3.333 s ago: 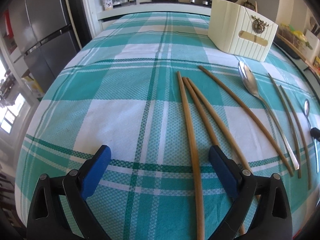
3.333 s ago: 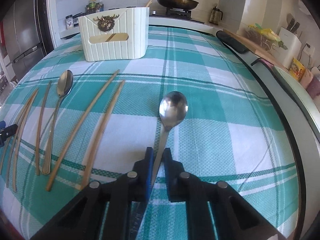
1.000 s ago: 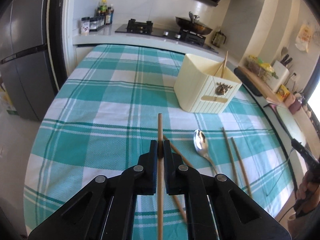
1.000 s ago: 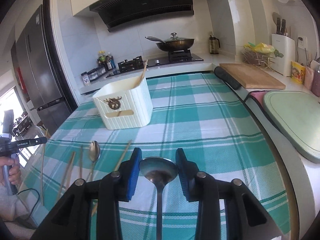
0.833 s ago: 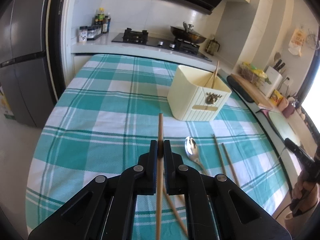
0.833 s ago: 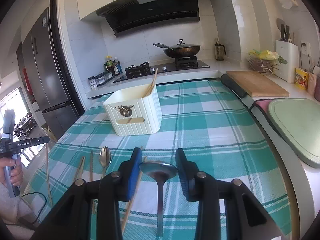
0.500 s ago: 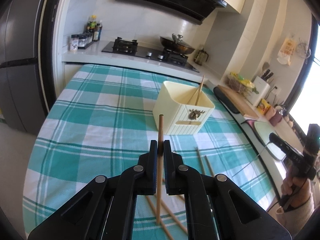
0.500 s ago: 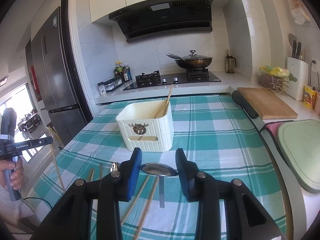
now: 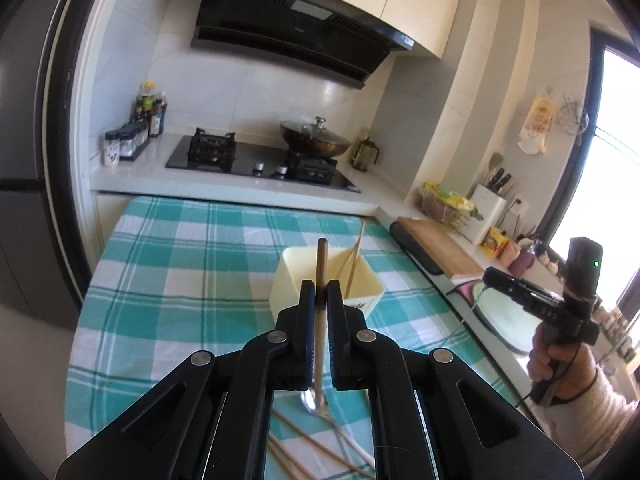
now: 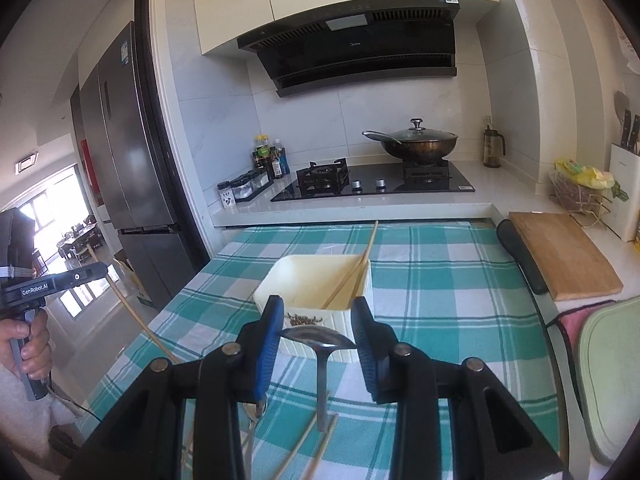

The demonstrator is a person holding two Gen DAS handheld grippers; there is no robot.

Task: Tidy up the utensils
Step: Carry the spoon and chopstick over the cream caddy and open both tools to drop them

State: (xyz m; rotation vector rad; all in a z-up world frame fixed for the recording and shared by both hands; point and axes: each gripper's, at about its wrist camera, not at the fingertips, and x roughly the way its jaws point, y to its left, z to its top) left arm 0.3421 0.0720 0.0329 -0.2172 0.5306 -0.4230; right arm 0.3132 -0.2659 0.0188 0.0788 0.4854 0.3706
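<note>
**Q:** Wooden or steel, which of your two loads is better placed for the holder?

**A:** Nearest the lens, your left gripper (image 9: 321, 300) has its jaws pressed together on a chopstick (image 9: 321, 264), whose long axis runs straight up between them. Your right gripper (image 10: 316, 334) carries a spoon (image 10: 318, 338), bowl level between the blue pads (image 10: 267, 344) and handle hanging down; the jaws stand wide, and whether the pads touch the bowl's edges cannot be told.

**Q:** Where does the holder lie from each?

**A:** Ahead and below both. The cream holder (image 10: 362, 334) stands on the checked cloth (image 10: 440, 280), open top up, with a chopstick already leaning in its far corner. From the left wrist the held chopstick lines up over the holder (image 9: 290, 284). Judged so, either hand could go first; loose chopsticks (image 9: 304, 456) remain on the cloth.
</note>
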